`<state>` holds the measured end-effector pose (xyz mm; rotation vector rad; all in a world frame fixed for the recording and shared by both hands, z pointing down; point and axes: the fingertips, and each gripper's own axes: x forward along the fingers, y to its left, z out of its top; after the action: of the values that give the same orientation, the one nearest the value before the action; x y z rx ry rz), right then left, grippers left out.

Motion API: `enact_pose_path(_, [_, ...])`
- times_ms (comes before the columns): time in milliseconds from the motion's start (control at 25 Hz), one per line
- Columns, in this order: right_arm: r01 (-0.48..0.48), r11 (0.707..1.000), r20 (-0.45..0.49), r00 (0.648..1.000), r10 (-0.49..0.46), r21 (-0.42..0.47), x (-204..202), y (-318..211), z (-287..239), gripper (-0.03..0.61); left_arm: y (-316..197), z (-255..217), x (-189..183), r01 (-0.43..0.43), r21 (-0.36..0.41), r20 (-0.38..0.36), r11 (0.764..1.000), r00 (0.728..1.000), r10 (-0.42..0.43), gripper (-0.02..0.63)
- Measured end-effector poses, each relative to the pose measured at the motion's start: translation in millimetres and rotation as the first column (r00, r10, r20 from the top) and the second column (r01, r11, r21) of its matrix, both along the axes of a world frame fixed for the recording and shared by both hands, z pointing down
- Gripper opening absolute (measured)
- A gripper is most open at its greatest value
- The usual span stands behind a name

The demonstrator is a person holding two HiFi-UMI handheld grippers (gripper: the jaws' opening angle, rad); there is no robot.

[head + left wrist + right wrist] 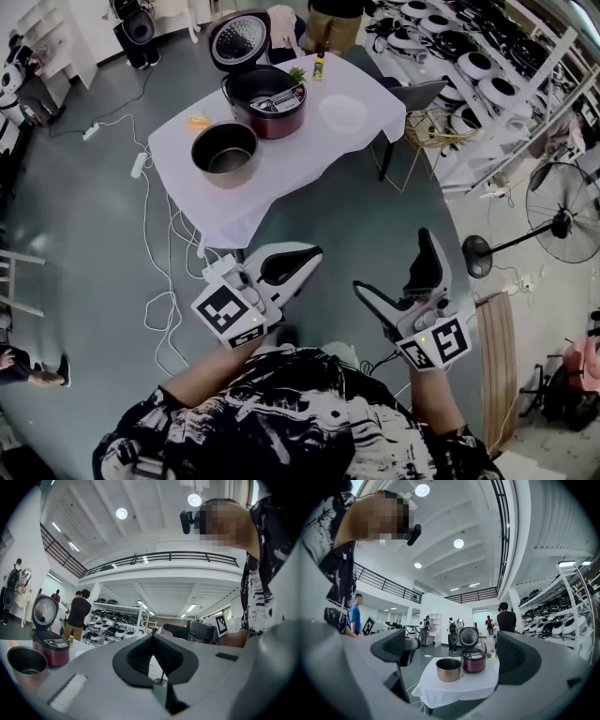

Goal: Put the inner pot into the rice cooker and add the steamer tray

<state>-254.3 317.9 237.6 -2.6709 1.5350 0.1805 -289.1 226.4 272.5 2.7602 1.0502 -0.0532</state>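
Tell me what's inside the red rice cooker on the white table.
The red rice cooker with its round lid raised shows only a dark hollow; the metal inner pot stands outside it on the white tablecloth. The hollow's floor is too dark to make out.

A big, high-ceilinged test hall or lab: shelves (511, 89) of rice cookers at the head view's upper right, cables (143, 216) trailing over the grey floor at left, and a balcony railing (164, 555) overhead.

A white-clothed table (286, 183) stands on grey floor (375, 234) beside shelves (473, 61).
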Motion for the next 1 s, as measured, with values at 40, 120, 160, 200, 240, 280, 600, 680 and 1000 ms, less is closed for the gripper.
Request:
enact_pose_path(40, [0.000, 1.000, -0.001, 1.000, 0.000, -0.005, 12.7, -3.1, 0.3, 0.554, -2.2, 0.3, 12.8, -0.001, 0.001, 0.002, 1.000, 1.000, 0.001, 0.005])
enact_pose_path(120, [0.001, 1.000, -0.001, 1.000, -0.001, -0.008, 40.6, -6.6, 1.1, 0.554, -4.1, 2.0, 39.6, -0.002, 0.004, 0.005, 1.000, 1.000, 0.001, 0.005])
enact_pose_path(160, [0.005, 1.000, 0.001, 1.000, -0.005, -0.007, 56.0, -7.5, 2.2, 0.554, -4.6, 3.2, 54.4, 0.002, 0.004, 0.006, 1.000, 1.000, -0.002, 0.005])
enact_pose_path(200, [0.011, 1.000, 0.003, 1.000, -0.011, -0.005, 72.1, -8.3, 4.1, 0.554, -4.9, 4.9, 69.8, 0.008, 0.003, 0.008, 1.000, 1.000, -0.008, 0.005])
enact_pose_path(240, [0.020, 1.000, 0.005, 1.000, -0.020, -0.003, 88.7, -9.1, 6.8, 0.554, -4.8, 7.0, 85.6, 0.016, 0.002, 0.009, 1.000, 1.000, -0.016, 0.005])
enact_pose_path(280, [0.033, 0.999, 0.007, 0.999, -0.033, -0.001, 105.7, -10.2, 9.8, 0.554, -4.5, 9.1, 101.6, 0.025, 0.003, 0.009, 1.000, 1.000, -0.025, 0.005])
enact_pose_path(600, [0.220, 0.975, 0.008, 0.975, -0.220, -0.013, 250.2, -19.8, 14.2, 0.554, 2.1, 9.6, 243.2, 0.165, 0.031, -0.001, 0.986, 0.986, -0.165, 0.005])
enact_pose_path(680, [0.274, 0.961, 0.009, 0.962, -0.274, -0.026, 283.2, -22.9, 13.7, 0.554, 2.7, 8.5, 274.9, 0.203, 0.038, -0.003, 0.978, 0.979, -0.203, 0.005])
enact_pose_path(1000, [0.443, 0.896, 0.037, 0.896, -0.442, -0.041, 385.4, -78.2, 31.0, 0.552, -54.7, 26.5, 337.2, 0.430, 0.040, 0.045, 0.902, 0.901, -0.432, 0.005])
